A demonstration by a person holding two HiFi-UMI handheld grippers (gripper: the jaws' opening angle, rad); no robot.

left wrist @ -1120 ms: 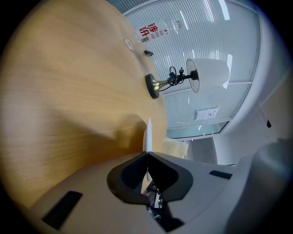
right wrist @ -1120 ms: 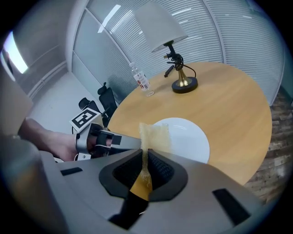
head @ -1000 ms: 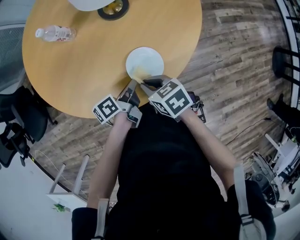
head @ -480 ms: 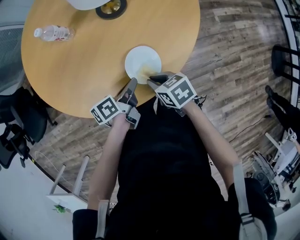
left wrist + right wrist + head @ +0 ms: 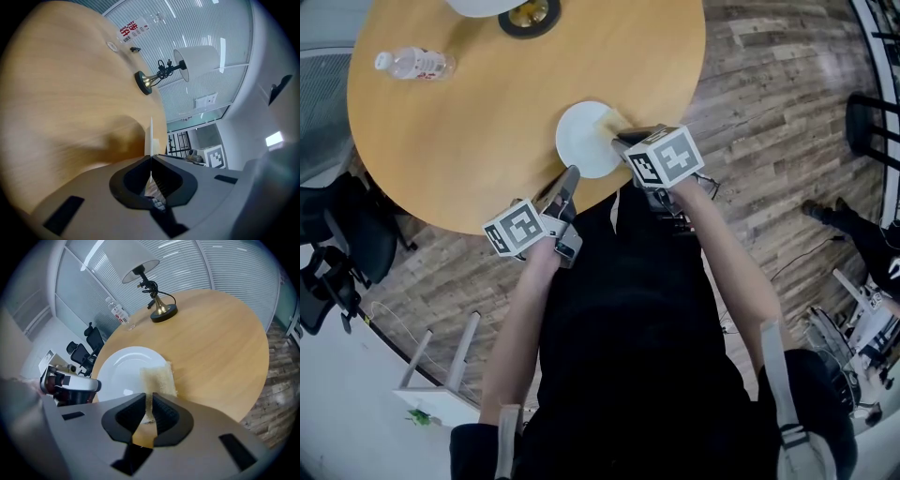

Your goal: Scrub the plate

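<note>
Looking down in the head view, the white plate [image 5: 586,141] sits on the round wooden table [image 5: 469,141], close to its near edge and right in front of the person. The left gripper [image 5: 572,176] reaches in from the near side, and its tips meet the plate's near rim. The right gripper [image 5: 623,141] is over the plate's right rim, but its marker cube covers most of the jaws from up here.

The left gripper view settles the left side. The jaws are pinched together on the plate's rim, which shows edge-on as a thin white line rising out from between them. That sliver is all this view gives of the plate. It also catches the right gripper's marker cube just past the rim.

The right gripper view shows the plate's whole glossy face. A pale yellow sponge [image 5: 158,377] lies on it, overlapping its right rim. The jaws are closed on the sponge's near end, and the sponge fills the narrow slot between them. The left gripper shows at the plate's left rim in this view.

Farther out, a lamp [image 5: 136,261] with a white shade stands near the table's far edge. Both gripper views show it whole, while the head view cuts off most of the shade. A water bottle [image 5: 417,64] is toward the far left edge. Black office chairs [image 5: 347,234] stand off the table's left edge, on a wood-plank floor [image 5: 769,112].
</note>
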